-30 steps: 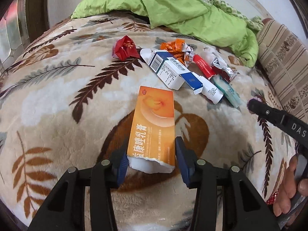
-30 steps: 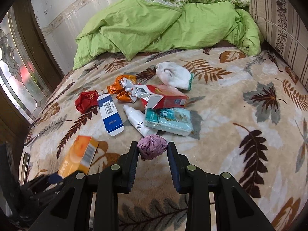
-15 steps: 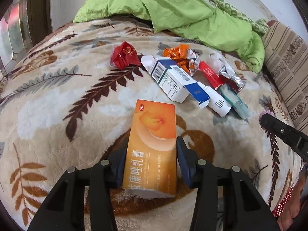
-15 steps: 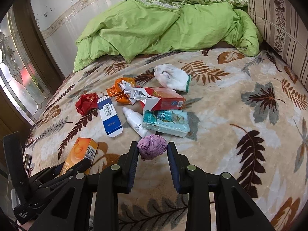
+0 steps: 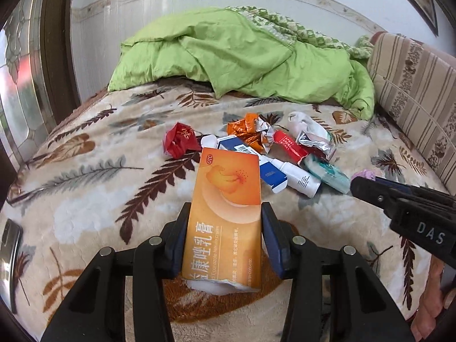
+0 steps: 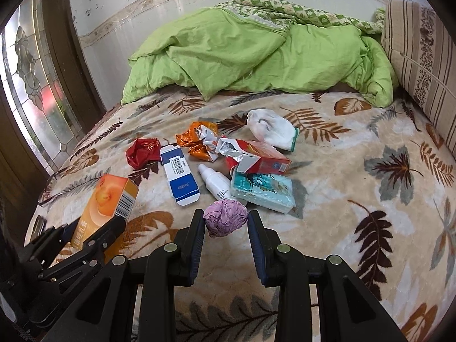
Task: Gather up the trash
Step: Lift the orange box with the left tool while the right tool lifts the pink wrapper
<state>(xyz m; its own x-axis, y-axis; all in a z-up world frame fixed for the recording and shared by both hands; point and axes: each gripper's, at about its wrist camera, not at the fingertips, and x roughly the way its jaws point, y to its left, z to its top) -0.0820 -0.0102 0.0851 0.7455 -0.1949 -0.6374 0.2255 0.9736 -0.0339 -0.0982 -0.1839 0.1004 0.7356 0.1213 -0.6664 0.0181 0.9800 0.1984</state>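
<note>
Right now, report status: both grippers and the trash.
Left gripper shut on orange box, lifted. Right gripper shut on purple wad. Remaining trash pile on blanket; nothing blocking.

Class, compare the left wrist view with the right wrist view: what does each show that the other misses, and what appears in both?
Only the left wrist view shows the orange box's printed front and torn near end, and part of a hand at bottom right. Only the right wrist view shows the box's barcode side and the purple paper ball fully, between the right gripper fingers. Both show the green quilt, red wrapper, white bottle and teal packet.
</note>
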